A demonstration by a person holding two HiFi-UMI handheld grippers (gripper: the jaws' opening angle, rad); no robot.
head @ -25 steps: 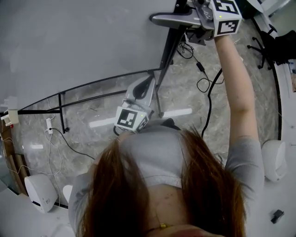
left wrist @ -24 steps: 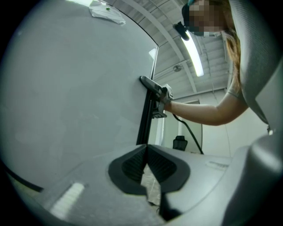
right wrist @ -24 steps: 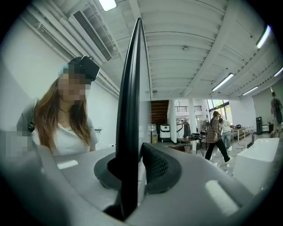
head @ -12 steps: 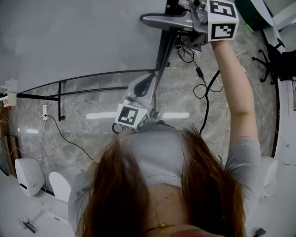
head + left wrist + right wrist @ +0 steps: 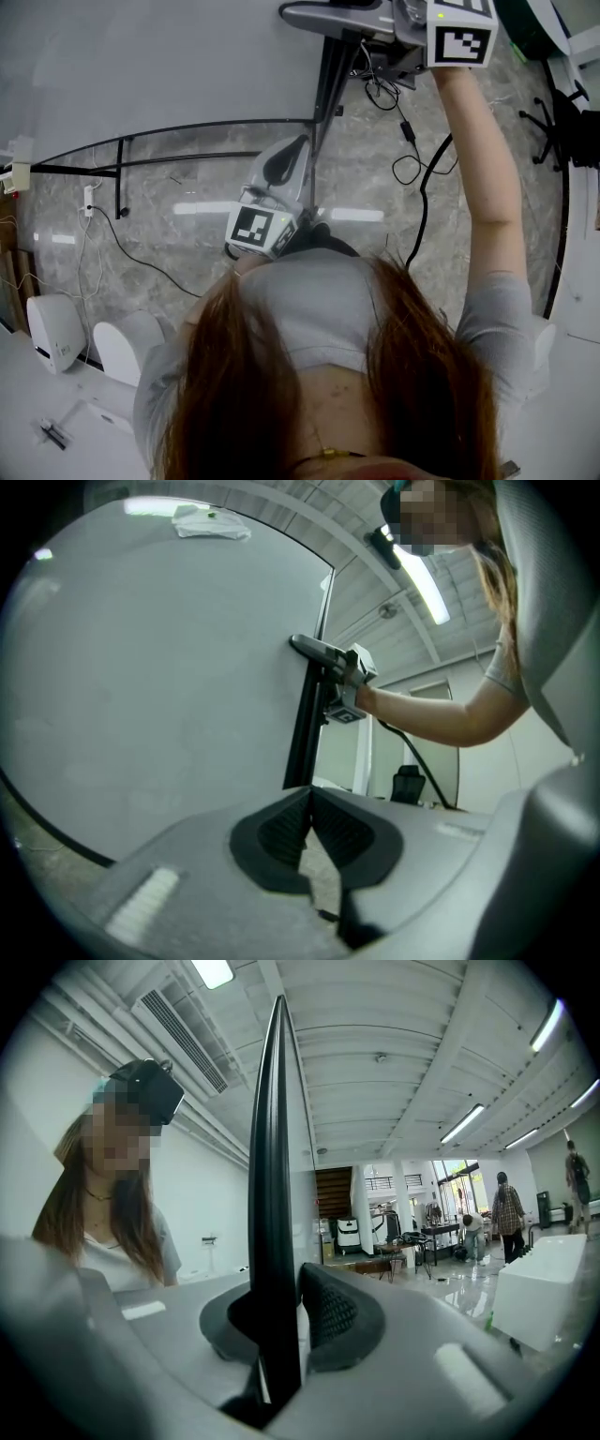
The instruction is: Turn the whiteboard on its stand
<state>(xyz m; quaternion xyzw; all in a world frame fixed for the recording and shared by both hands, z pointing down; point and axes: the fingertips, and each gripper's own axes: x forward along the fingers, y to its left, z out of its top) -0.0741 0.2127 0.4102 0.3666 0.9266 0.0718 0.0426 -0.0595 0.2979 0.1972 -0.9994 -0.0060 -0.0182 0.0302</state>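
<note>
My right gripper (image 5: 289,1309) is clamped on the black frame edge (image 5: 275,1166) of the whiteboard (image 5: 141,66); the edge stands upright between its pads and runs straight up past the fingertips. In the head view this gripper (image 5: 314,14) sits at the board's top corner, with the person's arm (image 5: 480,178) stretched out behind it. My left gripper (image 5: 308,797) has its jaws closed at the tips on the same frame edge, lower down, and the grey board face (image 5: 159,667) spreads to its left. From above, the left gripper (image 5: 286,167) sits close to the person's body, with the stand's black bars (image 5: 187,156) off to its left over the marble floor (image 5: 187,244).
</note>
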